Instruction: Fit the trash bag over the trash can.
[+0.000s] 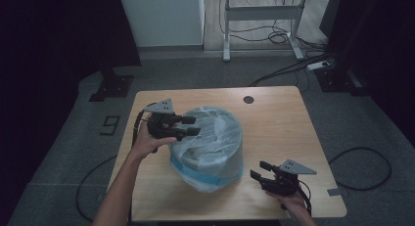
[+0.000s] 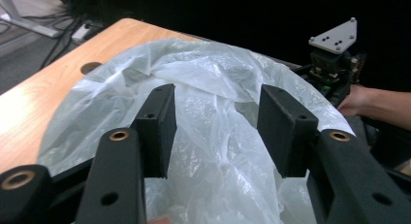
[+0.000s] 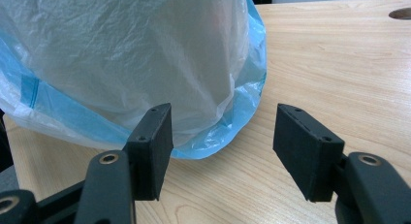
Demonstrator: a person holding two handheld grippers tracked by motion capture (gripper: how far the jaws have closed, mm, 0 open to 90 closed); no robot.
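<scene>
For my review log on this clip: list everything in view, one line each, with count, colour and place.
bin: 1, grey, middle of the table, under the bag.
bag: 1, clear white with a blue hem, lining the bin and folded down its outside.
table: 1, light wood, with a round hole near the far edge.
desk frame: 1, white, on the floor beyond the table.
cables: several, black, on the grey floor.
left gripper: 1, black, jaws open over the bag at the bin's left rim.
right gripper: 1, black, jaws open, low near the bin's right base, clear of it.
</scene>
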